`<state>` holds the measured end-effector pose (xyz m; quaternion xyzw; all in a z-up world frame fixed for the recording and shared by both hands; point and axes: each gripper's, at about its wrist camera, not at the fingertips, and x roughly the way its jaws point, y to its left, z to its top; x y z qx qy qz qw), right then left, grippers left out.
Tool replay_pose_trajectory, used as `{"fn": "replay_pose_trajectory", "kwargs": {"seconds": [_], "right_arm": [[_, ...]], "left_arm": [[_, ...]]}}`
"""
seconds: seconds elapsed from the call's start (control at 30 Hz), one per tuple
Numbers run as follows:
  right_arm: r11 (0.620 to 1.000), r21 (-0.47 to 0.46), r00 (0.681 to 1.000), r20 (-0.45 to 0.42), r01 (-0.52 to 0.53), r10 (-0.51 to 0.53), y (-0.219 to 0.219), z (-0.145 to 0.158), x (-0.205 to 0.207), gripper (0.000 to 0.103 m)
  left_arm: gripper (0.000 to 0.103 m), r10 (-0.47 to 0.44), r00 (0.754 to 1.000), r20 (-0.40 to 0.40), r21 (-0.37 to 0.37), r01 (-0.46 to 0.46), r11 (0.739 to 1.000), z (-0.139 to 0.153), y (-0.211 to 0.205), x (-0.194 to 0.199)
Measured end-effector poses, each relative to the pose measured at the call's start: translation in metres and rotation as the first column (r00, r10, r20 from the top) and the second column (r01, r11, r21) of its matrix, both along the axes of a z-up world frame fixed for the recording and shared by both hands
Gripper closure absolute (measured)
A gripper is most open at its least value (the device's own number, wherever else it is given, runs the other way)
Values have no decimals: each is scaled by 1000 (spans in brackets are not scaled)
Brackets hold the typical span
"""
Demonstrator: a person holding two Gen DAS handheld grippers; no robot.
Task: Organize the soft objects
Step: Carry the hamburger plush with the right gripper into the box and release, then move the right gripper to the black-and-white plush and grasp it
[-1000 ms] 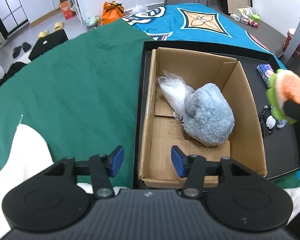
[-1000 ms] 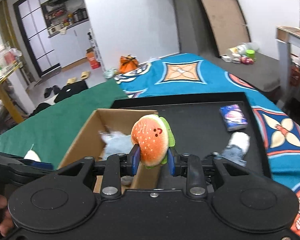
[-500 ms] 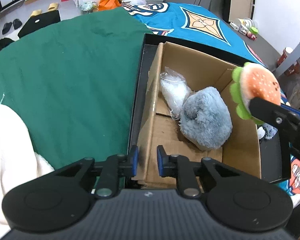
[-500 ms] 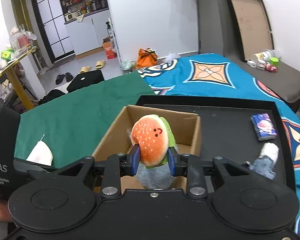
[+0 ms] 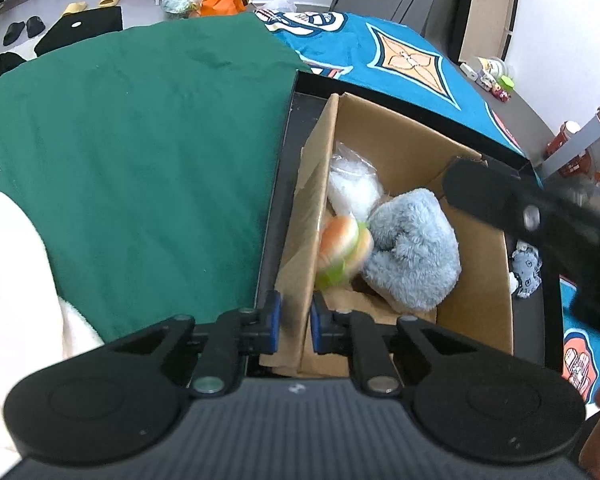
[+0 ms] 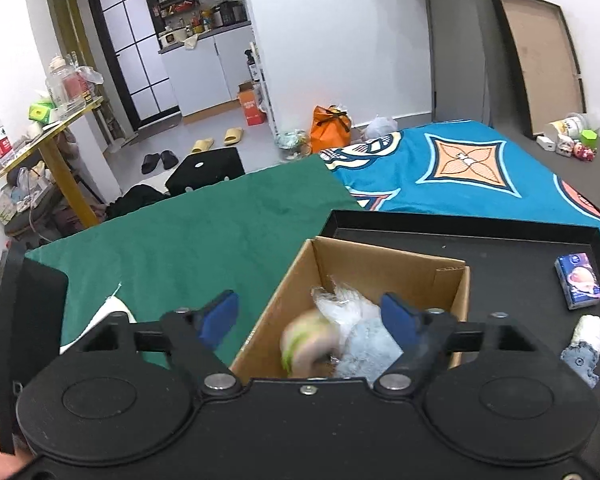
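A cardboard box (image 5: 480,280) (image 6: 380,258) stands on a black tray (image 5: 288,136) (image 6: 500,236). Inside lie a blue-grey plush (image 5: 414,248) (image 6: 364,344), a clear plastic bag (image 5: 354,188) (image 6: 344,306) and a burger plush (image 5: 342,250) (image 6: 306,338), blurred with motion by the near left wall. My left gripper (image 5: 293,322) is shut on the box's near left wall. My right gripper (image 6: 310,316) is open and empty above the box; it also shows in the left wrist view (image 5: 500,204).
A tissue pack (image 6: 579,286) and a small blue-and-white soft item (image 6: 584,340) (image 5: 526,266) lie on the tray right of the box. A green cloth (image 5: 132,148) covers the left; a white soft item (image 5: 16,280) lies at its near edge. A blue patterned blanket (image 6: 460,164) lies beyond.
My right gripper has opened and let go of the burger plush, which has dropped into the box. My left gripper has closed tighter on the box wall.
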<state>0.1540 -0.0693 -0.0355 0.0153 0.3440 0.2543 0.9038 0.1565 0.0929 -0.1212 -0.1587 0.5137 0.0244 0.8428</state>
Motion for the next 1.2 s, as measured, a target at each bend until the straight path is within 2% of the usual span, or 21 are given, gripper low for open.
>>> {"fn": "replay_pose_trajectory", "kwargs": {"seconds": [0.23,0.53,0.7,0.87,1.03,1.2], "right_arm": [[999,-25,999,-21,45,-45,-23,-8,-5,24],[994,-65,995,-27,91,-93,-61,-15,-10,24],[989,-86,992,-26,124,-127,-85,-22,-10,24],[983,-98,986,-35,156,-160,-109,-30,-5,24],[978,-95,981,-39,186,-190,-134,-39,2,27],[973,-61,970,-85,225,-229,-155,-57,11,34]], "left_arm": [[88,-14,1000,-1,27,14,1000,4,-5,-2],[84,-26,1000,1,97,26,995,11,-20,-2],[69,-31,1000,5,121,30,992,15,-30,0],[52,-52,999,3,193,50,980,19,-44,4],[47,-67,998,-10,261,67,963,20,-56,6],[45,-66,997,-28,299,71,951,20,-63,9]]}}
